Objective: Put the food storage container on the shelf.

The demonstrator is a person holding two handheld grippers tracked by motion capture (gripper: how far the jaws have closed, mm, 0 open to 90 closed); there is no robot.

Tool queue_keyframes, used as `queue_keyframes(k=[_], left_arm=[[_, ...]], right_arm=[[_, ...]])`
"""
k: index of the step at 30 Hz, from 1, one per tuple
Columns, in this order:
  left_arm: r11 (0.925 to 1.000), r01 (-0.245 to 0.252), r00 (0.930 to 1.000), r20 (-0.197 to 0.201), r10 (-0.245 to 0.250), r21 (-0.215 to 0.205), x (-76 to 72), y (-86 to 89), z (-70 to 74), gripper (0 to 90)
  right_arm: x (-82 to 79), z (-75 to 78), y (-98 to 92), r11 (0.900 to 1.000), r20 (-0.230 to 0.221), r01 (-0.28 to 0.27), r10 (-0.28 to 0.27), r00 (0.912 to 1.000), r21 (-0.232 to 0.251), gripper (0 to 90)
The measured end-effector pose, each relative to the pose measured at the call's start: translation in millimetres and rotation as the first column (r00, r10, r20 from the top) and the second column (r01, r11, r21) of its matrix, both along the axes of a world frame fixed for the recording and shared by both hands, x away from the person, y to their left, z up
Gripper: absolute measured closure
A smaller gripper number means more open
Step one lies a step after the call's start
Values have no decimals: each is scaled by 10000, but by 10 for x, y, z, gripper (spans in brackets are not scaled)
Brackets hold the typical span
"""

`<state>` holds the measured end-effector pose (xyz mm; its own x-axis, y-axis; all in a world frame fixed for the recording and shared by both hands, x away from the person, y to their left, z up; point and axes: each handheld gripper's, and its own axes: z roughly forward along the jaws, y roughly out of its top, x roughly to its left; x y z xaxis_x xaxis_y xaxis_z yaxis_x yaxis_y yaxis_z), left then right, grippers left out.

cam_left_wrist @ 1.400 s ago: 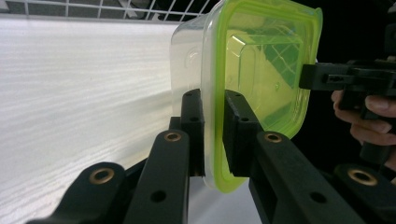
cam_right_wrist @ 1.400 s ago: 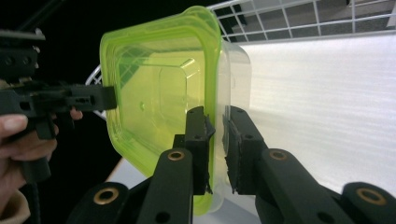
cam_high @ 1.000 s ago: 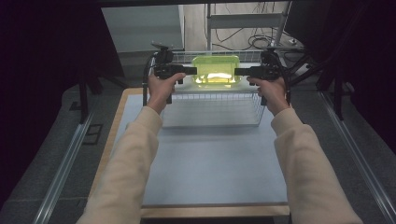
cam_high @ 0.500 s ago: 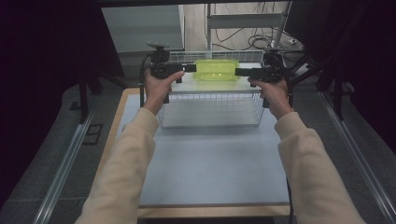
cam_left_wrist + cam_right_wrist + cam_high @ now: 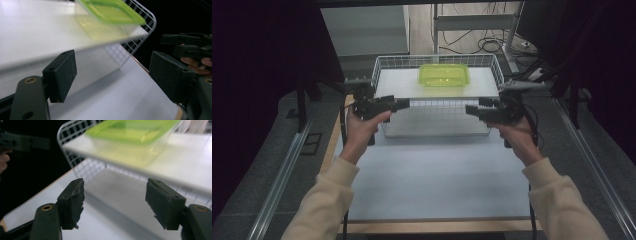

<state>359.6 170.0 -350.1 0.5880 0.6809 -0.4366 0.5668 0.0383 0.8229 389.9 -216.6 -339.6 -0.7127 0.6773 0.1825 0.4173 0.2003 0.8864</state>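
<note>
Resting on the white shelf [image 5: 407, 84] in the wire basket [image 5: 379, 67], the green box [image 5: 444, 75] looks light, stiff, slippery plastic; grip its short ends. Left gripper [image 5: 404, 104] and right gripper [image 5: 469, 109] have just opened, jaws apart, empty.

Lime-green container [image 5: 444, 75], white wire basket [image 5: 384, 64], black tongs [image 5: 401, 104], cream sleeves [image 5: 324, 200]
</note>
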Motion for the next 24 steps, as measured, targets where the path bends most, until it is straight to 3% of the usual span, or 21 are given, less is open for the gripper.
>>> queue_keyframes(k=[5,10,13,19,24], left_arm=[[9992,296,9995,96,-298,255,-447,37,-314,227],[9974,437,9990,65,-441,576,-731,54,-600,230],[9952,529,9986,32,-533,820,-862,37,-777,231],[9932,663,9974,-330,-634,954,-954,10,-1063,233],[9942,663,9969,-490,-623,845,-939,-2,-1127,235]], right_arm=[[-370,-342,-73,9983,147,-526,530,9985,-246,277],[-640,-676,-206,9980,-55,-629,629,9980,-51,271],[-756,-881,-256,9964,-184,-670,662,9976,-513,270],[-873,-1193,-337,9946,-519,-726,689,9963,-741,268],[-881,-1201,-336,9945,-431,-779,750,9963,-694,268]])
